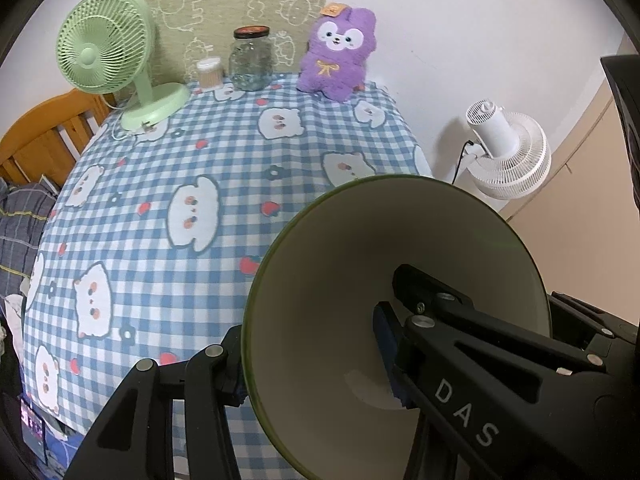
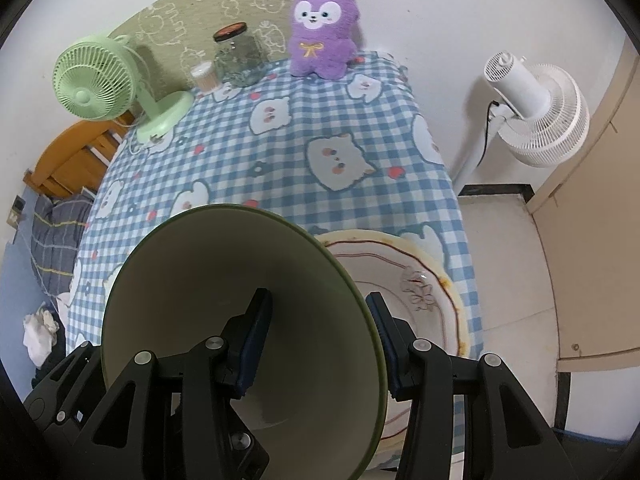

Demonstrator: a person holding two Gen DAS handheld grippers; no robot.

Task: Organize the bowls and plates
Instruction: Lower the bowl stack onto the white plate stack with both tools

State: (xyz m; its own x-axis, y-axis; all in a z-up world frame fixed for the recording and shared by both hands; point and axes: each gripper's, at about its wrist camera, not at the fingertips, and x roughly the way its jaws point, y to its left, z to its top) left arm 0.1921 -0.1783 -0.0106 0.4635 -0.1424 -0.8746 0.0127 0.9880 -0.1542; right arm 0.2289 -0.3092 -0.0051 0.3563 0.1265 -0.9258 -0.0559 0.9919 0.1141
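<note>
Black fingers of both the left gripper [image 1: 308, 360] and the right gripper [image 2: 320, 344] pinch opposite walls of one green bowl [image 2: 240, 320], carried above the worktop [image 2: 280, 148] beside a flowered plate [image 2: 432, 296], seemingly where to lower it next.

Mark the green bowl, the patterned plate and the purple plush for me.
green bowl [image 2: 192, 300]: right wrist view, inner wall.
patterned plate [image 2: 436, 300]: right wrist view, flowered rim.
purple plush [image 1: 338, 60]: left wrist view, belly.
</note>
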